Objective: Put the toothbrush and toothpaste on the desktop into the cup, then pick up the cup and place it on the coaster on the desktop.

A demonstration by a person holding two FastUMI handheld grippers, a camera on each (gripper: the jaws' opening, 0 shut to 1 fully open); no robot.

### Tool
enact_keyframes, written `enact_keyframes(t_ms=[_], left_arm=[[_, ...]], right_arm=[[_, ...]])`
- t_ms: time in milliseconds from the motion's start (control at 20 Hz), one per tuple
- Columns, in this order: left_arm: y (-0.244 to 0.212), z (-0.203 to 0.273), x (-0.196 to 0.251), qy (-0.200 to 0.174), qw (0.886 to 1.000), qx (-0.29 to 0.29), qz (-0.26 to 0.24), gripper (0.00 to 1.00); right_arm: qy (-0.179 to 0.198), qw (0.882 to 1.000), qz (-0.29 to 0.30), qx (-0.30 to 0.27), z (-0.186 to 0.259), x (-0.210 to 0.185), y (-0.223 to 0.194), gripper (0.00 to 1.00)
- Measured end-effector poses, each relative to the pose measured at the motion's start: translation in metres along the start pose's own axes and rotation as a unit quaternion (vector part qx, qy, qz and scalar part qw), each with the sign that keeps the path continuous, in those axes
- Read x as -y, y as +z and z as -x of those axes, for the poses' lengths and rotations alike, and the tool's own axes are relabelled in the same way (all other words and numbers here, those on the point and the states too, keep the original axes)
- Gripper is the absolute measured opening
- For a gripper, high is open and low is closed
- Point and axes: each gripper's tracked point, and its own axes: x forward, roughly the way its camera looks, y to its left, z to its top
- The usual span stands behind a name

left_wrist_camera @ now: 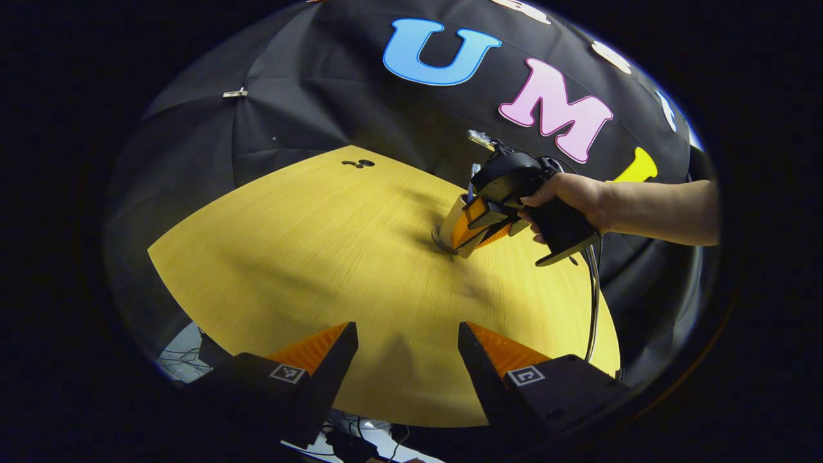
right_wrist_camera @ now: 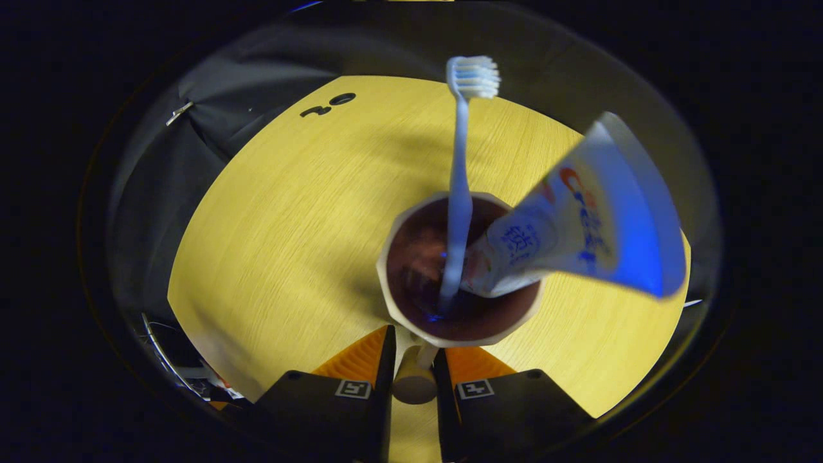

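A cream cup (right_wrist_camera: 411, 257) with a dark inside holds a pale blue toothbrush (right_wrist_camera: 458, 173), standing head up, and a white and blue toothpaste tube (right_wrist_camera: 578, 218) leaning to the right. My right gripper (right_wrist_camera: 415, 350) is shut on the cup's handle (right_wrist_camera: 415, 379). In the left gripper view, a hand holds that right gripper (left_wrist_camera: 479, 222) against the cup (left_wrist_camera: 455, 215), which leans over a dark round edge (left_wrist_camera: 439, 241) on the table; whether it is the coaster I cannot tell. The toothbrush head (left_wrist_camera: 480, 138) sticks up above. My left gripper (left_wrist_camera: 405, 347) hangs open near the table's front edge, holding nothing.
The round yellow wooden table (left_wrist_camera: 308, 257) has small black marks (left_wrist_camera: 358, 163) at its far side. A cable (left_wrist_camera: 591, 302) hangs from the right gripper over the table's right edge. Cables and clutter lie on the floor (left_wrist_camera: 186, 354) below the front left.
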Motion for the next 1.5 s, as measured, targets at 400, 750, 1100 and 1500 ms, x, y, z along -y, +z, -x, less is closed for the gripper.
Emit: enact_keyframes(t_ms=[400, 750, 1100, 1500], left_arm=[[0.019, 0.021, 0.007, -0.003, 1.0, 0.014, -0.022, 0.98], [0.082, 0.062, 0.065, -0.071, 0.994, 0.055, -0.063, 0.98], [0.174, 0.135, 0.109, -0.111, 0.967, 0.165, -0.161, 0.98], [0.187, 0.185, 0.134, -0.131, 0.944, 0.245, -0.176, 0.98]], right_arm=[[-0.003, 0.996, -0.023, 0.085, 0.062, 0.012, 0.019, 1.0], [-0.027, 0.966, -0.062, 0.251, 0.211, 0.05, 0.006, 0.99], [-0.146, 0.896, -0.045, 0.417, 0.369, 0.069, -0.058, 0.99], [-0.193, 0.833, -0.116, 0.506, 0.44, 0.033, -0.155, 0.99]])
